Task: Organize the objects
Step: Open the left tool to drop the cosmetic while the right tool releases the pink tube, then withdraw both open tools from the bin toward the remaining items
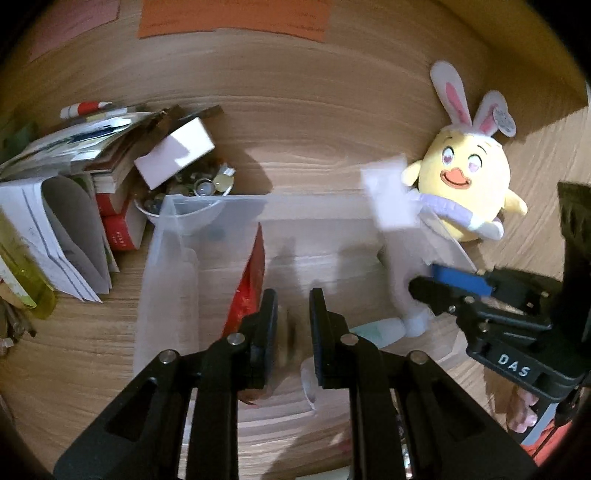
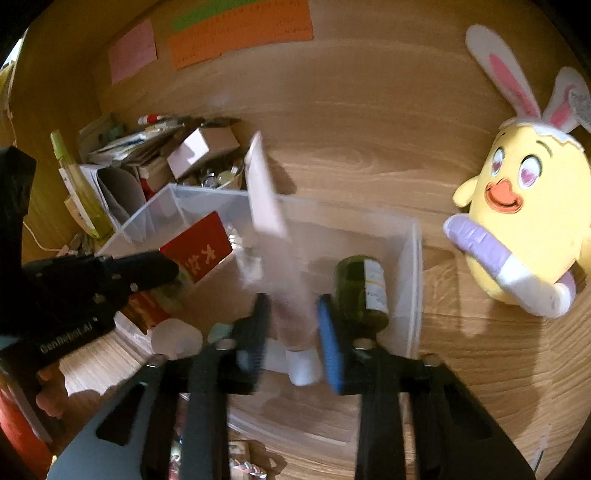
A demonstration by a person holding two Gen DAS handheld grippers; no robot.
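A clear plastic bin [image 1: 207, 206] [image 2: 415, 258] sits on the wooden desk. It holds a red packet [image 1: 251, 280] [image 2: 199, 247] and a dark green bottle [image 2: 360, 288] lying on its side. My right gripper [image 2: 291, 325] is shut on a pale pink tube [image 2: 273, 236] with a white cap, held over the bin; the tube is blurred. That tube and my right gripper [image 1: 454, 288] also show at the right of the left wrist view. My left gripper [image 1: 293, 328] hovers over the bin, its jaws narrowly apart around a blurred brownish thing; contact is unclear. It shows at left in the right wrist view [image 2: 162, 269].
A yellow plush chick with bunny ears [image 1: 469, 173] [image 2: 524, 221] leans at the right. Books and papers [image 1: 66, 206], a white box [image 1: 177, 151] and a bowl of small items [image 1: 199, 188] crowd the left. Coloured notes [image 2: 240, 29] hang on the back wall.
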